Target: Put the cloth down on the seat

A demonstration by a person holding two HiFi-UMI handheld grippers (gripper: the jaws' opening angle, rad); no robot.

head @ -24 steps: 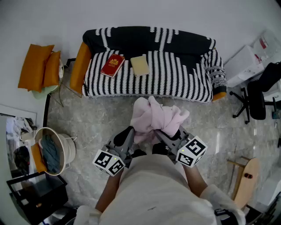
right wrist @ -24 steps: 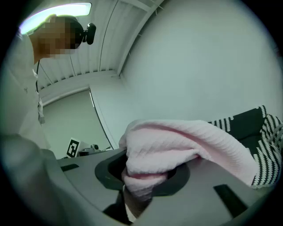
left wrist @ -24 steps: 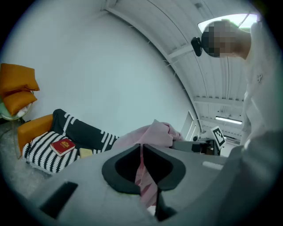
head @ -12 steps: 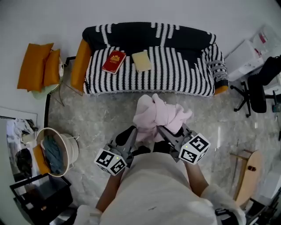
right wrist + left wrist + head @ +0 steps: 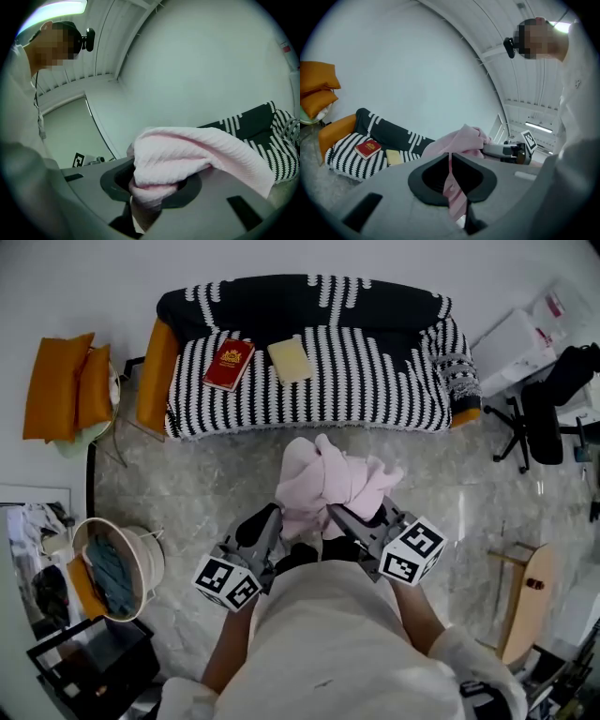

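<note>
A bunched pink cloth [image 5: 330, 482] hangs over the marble floor in front of the black-and-white striped sofa [image 5: 375, 381]. Both grippers hold it from below. My left gripper [image 5: 279, 523] is shut on a thin fold of the cloth [image 5: 451, 180], which rises past the jaws as a pink heap [image 5: 461, 140]. My right gripper [image 5: 345, 517] is shut on a thick ribbed wad of the cloth [image 5: 187, 150], which spills over its jaws. The sofa seat [image 5: 351, 161] carries a red book [image 5: 229, 364] and a pale yellow book [image 5: 289, 359]. The fingertips of both grippers are buried in fabric.
Orange cushions [image 5: 58, 381] lie at the far left. A white basket [image 5: 141, 549] with teal cloth stands at the left, a black box [image 5: 84, 662] below it. An office chair [image 5: 546, 413] and white boxes [image 5: 516, 343] are at the right, a wooden board [image 5: 527, 601] lower right.
The sofa now sits a little higher and further left in the head view. The cloth stays bunched between the two grippers, and both grips are unchanged.
</note>
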